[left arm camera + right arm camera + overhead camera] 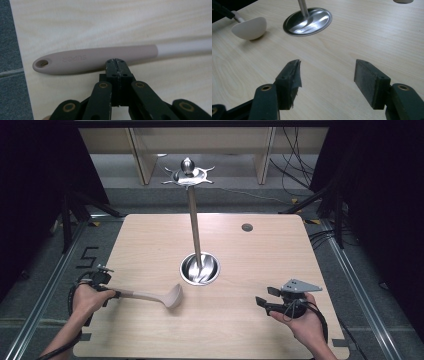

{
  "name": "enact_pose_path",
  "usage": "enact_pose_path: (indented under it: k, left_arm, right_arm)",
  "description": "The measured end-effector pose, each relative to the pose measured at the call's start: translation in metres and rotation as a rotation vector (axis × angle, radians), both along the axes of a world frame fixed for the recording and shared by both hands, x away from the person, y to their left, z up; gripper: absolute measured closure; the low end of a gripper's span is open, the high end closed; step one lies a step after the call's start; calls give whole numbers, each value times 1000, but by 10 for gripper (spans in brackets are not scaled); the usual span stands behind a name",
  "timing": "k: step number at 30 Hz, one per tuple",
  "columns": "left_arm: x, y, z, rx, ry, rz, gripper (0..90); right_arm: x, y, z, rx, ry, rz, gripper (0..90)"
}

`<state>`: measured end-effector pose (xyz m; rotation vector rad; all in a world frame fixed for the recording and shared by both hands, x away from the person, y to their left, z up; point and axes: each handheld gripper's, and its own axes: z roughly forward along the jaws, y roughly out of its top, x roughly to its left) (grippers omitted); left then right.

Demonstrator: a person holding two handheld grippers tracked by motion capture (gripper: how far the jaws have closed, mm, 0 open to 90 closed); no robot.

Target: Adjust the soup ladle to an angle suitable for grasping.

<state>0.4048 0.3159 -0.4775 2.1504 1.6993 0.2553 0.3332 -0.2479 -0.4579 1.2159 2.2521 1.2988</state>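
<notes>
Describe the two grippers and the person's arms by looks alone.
Both grippers are black, with flat rectangular pads and brass-coloured rivets at the linkage joints. The left gripper trails a black cable along the forearm. The right gripper carries a grey three-cornered plate on top and a looping black cable. One right pad has torn tape. Forearms are bare, no sleeves.

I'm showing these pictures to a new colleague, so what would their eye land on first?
Most likely the tall steel stand rising from its round base at the table's middle, topped with curled hooks. Next, the pale ladle lying at the front left, its handle at the left gripper, whose jaws are closed. At the front right, the right gripper hovers with jaws open and nothing between them.
</notes>
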Motion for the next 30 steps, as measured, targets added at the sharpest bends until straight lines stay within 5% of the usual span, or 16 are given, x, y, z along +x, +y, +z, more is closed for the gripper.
enact_pose_path:
  k: [6, 12, 13, 16, 18, 20, 23, 25, 30]
  left_arm:
    - [19, -4, 5, 4, -13, 16, 885]
    - [16, -8, 3, -55, -41, 96, 768]
    - [15, -9, 3, -81, -20, 131, 712]
    - [12, -14, 2, -98, 12, 202, 540]
    - [11, -16, 2, -100, 28, 251, 464]
    - [10, -17, 3, -102, 22, 279, 434]
    - [12, -16, 2, -116, 35, 304, 363]
    - [19, -16, -1, -141, 73, 371, 342]
    - [27, -10, 4, -141, 138, 382, 336]
  right_arm:
    - [0, 1, -1, 27, -2, 5, 383]
    - [0, 2, -1, 28, 1, 4, 382]
    - [0, 0, 0, -2, 1, 3, 381]
    - [-1, 1, 0, 8, 29, 7, 380]
    - [1, 0, -1, -9, -2, 23, 379]
    - [-1, 2, -1, 14, 34, 11, 377]
    - [0, 2, -2, 10, 28, 11, 373]
    - [0, 1, -2, -12, 29, 13, 370]
    - [1, 1, -2, -19, 25, 10, 367]
